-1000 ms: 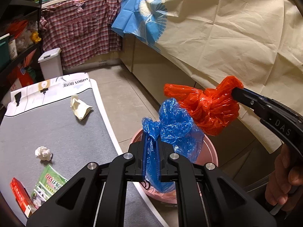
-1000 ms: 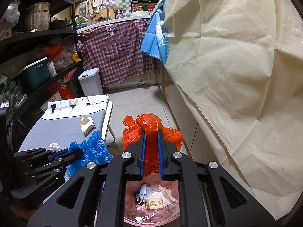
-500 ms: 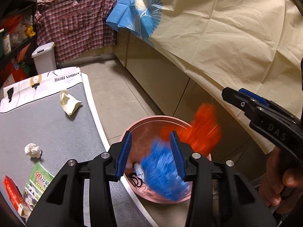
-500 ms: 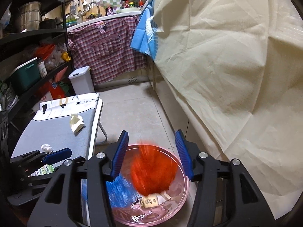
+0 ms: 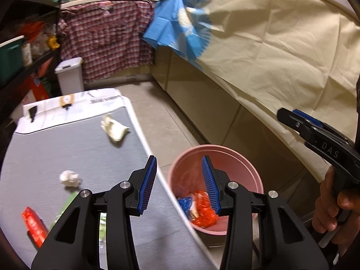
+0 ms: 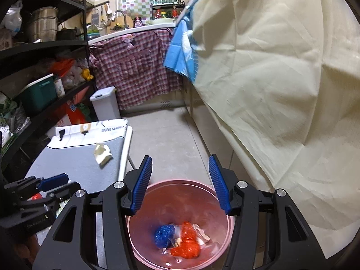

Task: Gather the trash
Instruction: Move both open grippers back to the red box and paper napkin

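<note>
Over the pink bin (image 6: 180,225) beside the table's right edge, you had both claws released and empty. Your right gripper (image 6: 180,180) hung directly above the bin's mouth with its blue pads spread and nothing between them, and that placement made sense: anything let go from there would fall straight in. The blue bag (image 6: 164,235) and the orange bag (image 6: 186,240) lay at the bottom, touching each other among paler scraps, so those two pieces counted as collected.

Your left gripper (image 5: 177,180) was likewise spread wide and bare, straddling the table's (image 5: 85,148) right edge, one finger over the grey top, the other over the bin. I judged that a sensible spot, since the bin stood close against that edge and every carry stayed short.

More trash waited on the grey top: a crumpled cream wrapper (image 5: 114,129) near the far end, a white paper ball (image 5: 69,178) nearer you, and a red packet (image 5: 33,225) at the near left corner. The paper ball looked the easiest next reach.
</note>
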